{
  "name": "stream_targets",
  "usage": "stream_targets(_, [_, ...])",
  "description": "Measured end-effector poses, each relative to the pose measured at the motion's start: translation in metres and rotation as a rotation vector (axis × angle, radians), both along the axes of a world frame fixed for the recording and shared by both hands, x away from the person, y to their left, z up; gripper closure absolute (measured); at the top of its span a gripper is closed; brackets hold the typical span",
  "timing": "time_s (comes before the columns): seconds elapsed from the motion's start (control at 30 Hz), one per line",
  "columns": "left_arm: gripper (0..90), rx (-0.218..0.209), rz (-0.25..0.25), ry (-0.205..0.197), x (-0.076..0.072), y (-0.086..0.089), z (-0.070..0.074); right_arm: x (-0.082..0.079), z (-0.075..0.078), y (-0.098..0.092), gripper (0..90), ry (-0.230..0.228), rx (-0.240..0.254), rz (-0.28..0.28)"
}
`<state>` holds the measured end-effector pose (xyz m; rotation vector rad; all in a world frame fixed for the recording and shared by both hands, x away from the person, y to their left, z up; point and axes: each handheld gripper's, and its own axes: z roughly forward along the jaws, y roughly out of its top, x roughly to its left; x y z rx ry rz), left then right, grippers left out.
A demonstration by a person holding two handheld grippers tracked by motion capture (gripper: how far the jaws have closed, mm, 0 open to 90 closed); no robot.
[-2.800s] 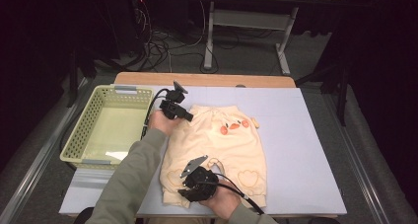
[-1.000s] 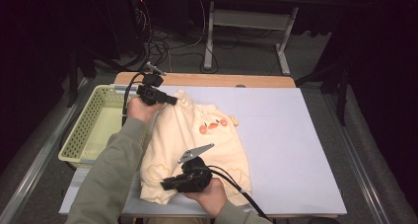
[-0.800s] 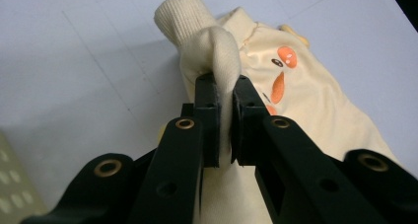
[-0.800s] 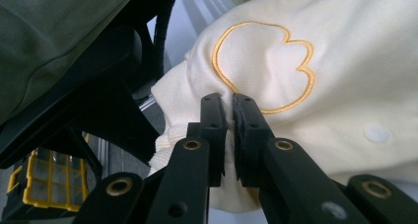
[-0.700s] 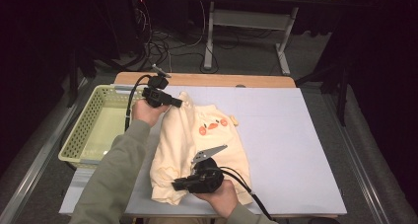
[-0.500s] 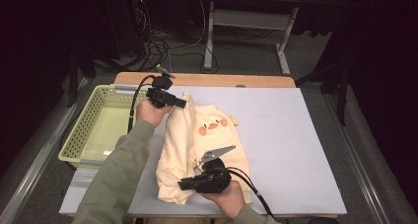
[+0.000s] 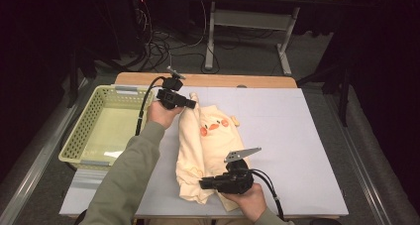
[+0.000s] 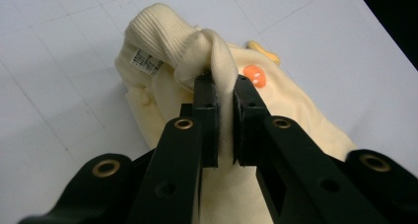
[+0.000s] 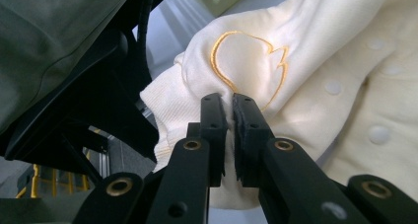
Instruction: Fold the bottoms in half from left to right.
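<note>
The garment point(image 7: 208, 145) is soft cream cloth, matt and slightly fleecy, with a ribbed knit cuff point(image 8: 157, 31), a small woven label point(image 8: 146, 62), an orange stitched patch point(image 8: 255, 75) and a shape outlined in yellow-gold thread point(image 9: 246, 61); part of it carries raised dots point(image 9: 379, 132) in the same cloth. The left gripper point(image 8: 224, 83) and right gripper point(image 9: 230, 103) are black plastic with a dull sheen, set with brass-coloured metal rivets. The table point(image 7: 297, 136) wears a smooth, matt, pale covering marked with a faint grid, with a wooden edge point(image 7: 208, 80) at the far side. The basket point(image 7: 81, 136) is pale green perforated plastic. The sleeve point(image 7: 129, 180) is matt olive cloth.
</note>
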<state>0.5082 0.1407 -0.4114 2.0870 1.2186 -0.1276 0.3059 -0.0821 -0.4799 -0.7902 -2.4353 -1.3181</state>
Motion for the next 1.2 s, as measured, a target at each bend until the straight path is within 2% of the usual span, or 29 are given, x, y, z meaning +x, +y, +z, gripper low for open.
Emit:
stream_targets(0.43, [81.0, -0.01, -0.01, -0.021, 0.0, -0.022, -0.002, 0.0, 0.0, -0.043, 85.0, 0.026, 0.009, -0.068])
stream_targets(0.57, [81.0, -0.01, -0.017, -0.022, 0.001, -0.026, -0.004, 0.001, -0.001, -0.05, 85.0, 0.029, 0.014, -0.081])
stream_targets(0.87, [80.9, -0.021, -0.021, -0.052, 0.0, -0.035, -0.005, 0.001, 0.0, -0.068, 85.0, 0.031, 0.017, -0.105])
stream_targets(1.2, [81.0, -0.018, -0.038, -0.08, 0.002, -0.052, -0.008, 0.002, 0.0, -0.088, 84.8, 0.021, -0.017, -0.146])
